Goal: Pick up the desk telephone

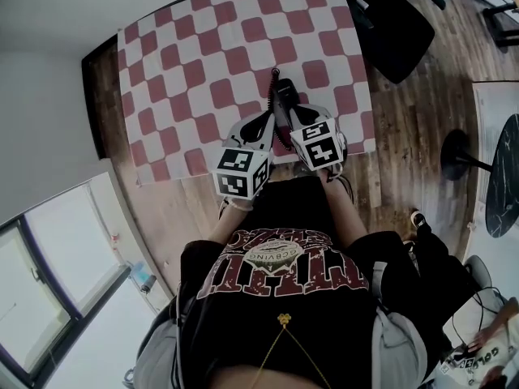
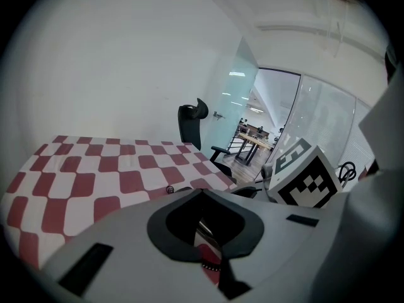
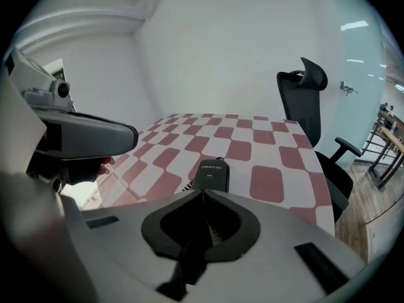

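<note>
The left claw [image 2: 201,190] is clenched, tips together, and it hides most of what lies under it (only a curl of cord [image 2: 170,189] peeks out). Between the claws, on the red-and-white checked cloth [image 1: 186,71], lies the telephone [image 1: 280,102]. It is black, long and thin, and its near end is covered. Its small white letters [image 3: 213,166] seem to start CHINO; the rest is too tiny to read. The right claw [image 3: 204,190] is clenched too, right by the phone's near end.
</note>
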The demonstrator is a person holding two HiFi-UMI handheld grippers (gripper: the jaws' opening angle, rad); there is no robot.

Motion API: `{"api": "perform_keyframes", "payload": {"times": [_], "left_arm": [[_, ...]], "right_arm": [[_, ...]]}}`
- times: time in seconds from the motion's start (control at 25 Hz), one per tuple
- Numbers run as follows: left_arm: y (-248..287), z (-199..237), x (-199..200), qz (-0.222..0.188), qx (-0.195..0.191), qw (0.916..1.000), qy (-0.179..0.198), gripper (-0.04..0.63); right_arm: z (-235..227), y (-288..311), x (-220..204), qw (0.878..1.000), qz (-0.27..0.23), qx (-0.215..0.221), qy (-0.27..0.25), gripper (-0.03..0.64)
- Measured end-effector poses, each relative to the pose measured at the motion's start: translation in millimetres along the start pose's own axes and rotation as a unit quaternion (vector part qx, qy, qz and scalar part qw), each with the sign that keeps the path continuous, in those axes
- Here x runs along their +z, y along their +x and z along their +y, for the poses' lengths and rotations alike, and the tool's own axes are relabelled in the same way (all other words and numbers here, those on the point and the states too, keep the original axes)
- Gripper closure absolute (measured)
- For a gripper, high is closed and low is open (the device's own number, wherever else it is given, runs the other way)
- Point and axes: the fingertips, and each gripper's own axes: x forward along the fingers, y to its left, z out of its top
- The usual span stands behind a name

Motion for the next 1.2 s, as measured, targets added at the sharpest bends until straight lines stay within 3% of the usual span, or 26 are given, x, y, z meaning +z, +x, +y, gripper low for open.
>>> {"api": "perform_keyframes", "payload": {"times": [0.08,0.24,0.52,1.2], "left_arm": [[-0.4,0.3,-1.2,0.003,-0.004,1.0000,0.002,0.597],[-2.2,1.4,-2.5,0.006,-0.011,0.9999,0.004,0.597],[-5.4,7.0,-4.6,0.008,-0.015,0.9998,0.007,0.597],[-16.1,27.6,-8.8,-0.002,0.016,0.9998,-0.014,0.597]], "right_arm": [[1.6,1.2,0.7,1.000,-0.005,0.000,0.009,0.584],[3.8,3.1,-0.7,1.000,-0.002,-0.007,0.021,0.468],[0.4,9.0,-9.5,0.999,0.013,-0.033,0.013,0.361],[-7.5,43.3,-26.7,0.997,0.059,-0.023,0.032,0.295]]}}
